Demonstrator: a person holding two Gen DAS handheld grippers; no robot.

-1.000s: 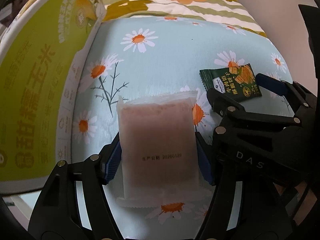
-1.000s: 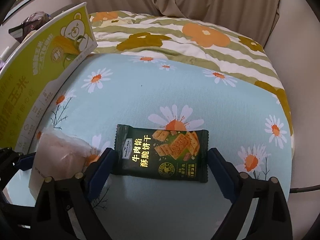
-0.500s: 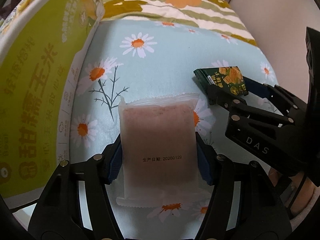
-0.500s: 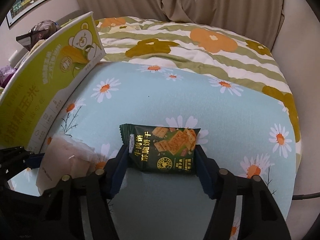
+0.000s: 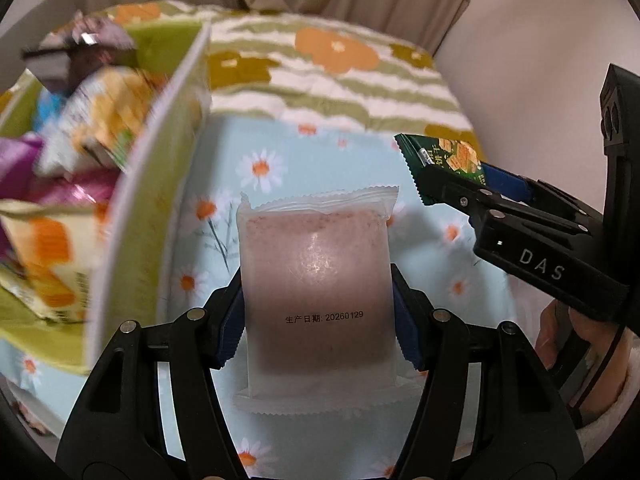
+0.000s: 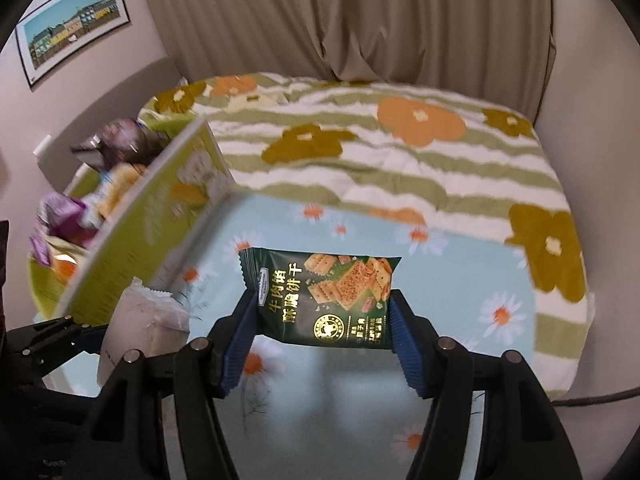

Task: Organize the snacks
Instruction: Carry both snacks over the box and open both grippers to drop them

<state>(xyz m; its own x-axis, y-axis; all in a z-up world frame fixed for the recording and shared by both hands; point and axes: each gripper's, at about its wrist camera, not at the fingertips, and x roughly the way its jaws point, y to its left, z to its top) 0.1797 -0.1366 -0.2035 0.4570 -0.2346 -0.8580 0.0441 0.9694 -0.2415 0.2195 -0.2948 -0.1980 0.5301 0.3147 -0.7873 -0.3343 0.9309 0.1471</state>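
My left gripper (image 5: 318, 316) is shut on a clear packet with a pink filling (image 5: 318, 280), held above the daisy-print bedding (image 5: 304, 160). Its blue pads press the packet's two sides. My right gripper (image 6: 322, 320) is shut on a dark green cracker packet (image 6: 324, 292), also lifted off the bedding. In the left wrist view the green packet (image 5: 440, 160) and the right gripper (image 5: 472, 184) show at the right. In the right wrist view the pink packet (image 6: 148, 320) shows at the lower left. A green cardboard box (image 5: 140, 208) (image 6: 156, 220) with several snack packs inside stands at the left.
A striped quilt with orange and olive flowers (image 6: 400, 152) lies behind the daisy bedding. Beige curtains (image 6: 360, 20) and a framed picture (image 6: 72, 28) are on the walls beyond. A person's hand (image 5: 568, 340) holds the right gripper. A dark cable (image 6: 600, 398) runs at the right edge.
The right gripper closed on the green packet. Both grippers rose with their packets off the bedding, and the open top of the green box with its snacks came into view.
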